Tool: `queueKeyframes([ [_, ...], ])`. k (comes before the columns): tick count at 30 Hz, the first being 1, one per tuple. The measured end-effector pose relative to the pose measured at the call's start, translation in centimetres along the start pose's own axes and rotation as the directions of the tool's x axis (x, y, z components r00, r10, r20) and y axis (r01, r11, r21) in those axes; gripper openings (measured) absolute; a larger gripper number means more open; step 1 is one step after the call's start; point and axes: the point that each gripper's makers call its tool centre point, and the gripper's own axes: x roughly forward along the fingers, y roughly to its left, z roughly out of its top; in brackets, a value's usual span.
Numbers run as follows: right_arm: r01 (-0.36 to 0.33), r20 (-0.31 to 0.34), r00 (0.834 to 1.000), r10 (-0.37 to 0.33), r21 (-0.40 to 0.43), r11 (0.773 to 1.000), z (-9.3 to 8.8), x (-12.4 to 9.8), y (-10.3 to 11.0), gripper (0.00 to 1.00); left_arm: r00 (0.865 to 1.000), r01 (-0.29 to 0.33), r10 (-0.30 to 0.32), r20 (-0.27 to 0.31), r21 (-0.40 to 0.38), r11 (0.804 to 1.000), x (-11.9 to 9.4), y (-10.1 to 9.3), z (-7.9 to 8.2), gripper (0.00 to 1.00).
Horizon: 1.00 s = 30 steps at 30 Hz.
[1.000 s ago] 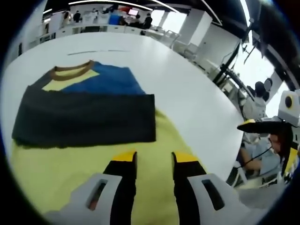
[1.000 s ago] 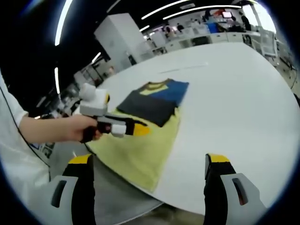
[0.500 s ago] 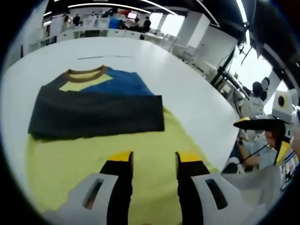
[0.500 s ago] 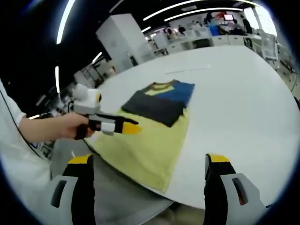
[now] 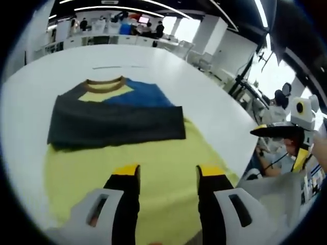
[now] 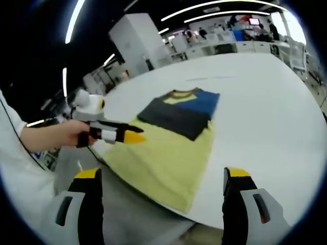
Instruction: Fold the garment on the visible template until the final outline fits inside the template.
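In the left gripper view, the folded T-shirt [image 5: 120, 107] lies ahead of the left gripper [image 5: 164, 176], whose jaws stand narrowly parted and empty above the yellow template [image 5: 153, 163] on the white table [image 5: 204, 97]. In the right gripper view, the right gripper [image 6: 162, 178] spreads its jaws wide, holding nothing; T-shirt and template lie ahead between them.

— What does the garment [image 5: 117, 127] look like?
— A folded shirt [image 6: 180, 115]: dark grey fold across the middle, blue and yellow panels, brown collar at the far end.
— And the template [image 5: 153, 178]?
— A yellow sheet [image 6: 163, 163] flat on the white worktop [image 5: 194, 87], under the shirt, reaching the near edge.
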Motion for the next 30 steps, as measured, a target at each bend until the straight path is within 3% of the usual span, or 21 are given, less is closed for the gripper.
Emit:
queueKeyframes([
  [12,-0.013,-0.007,1.0,0.013,-0.014,1.0,0.1,1.1,1.4,0.97,1.0,-0.007,0.008,0.03,-0.016,1.0,-3.9,2.2,0.3,0.49],
  [23,0.001,-0.005,1.0,-0.001,-0.028,1.0,0.3,0.7,1.6,0.97,0.999,0.001,-0.001,0.043,-0.003,1.0,-7.0,3.4,0.0,0.55],
  [30,0.017,0.005,1.0,-0.017,-0.03,0.999,0.5,0.4,1.6,0.97,0.998,-0.01,0.012,0.067,-0.034,0.999,-9.2,4.7,-0.3,0.6],
])
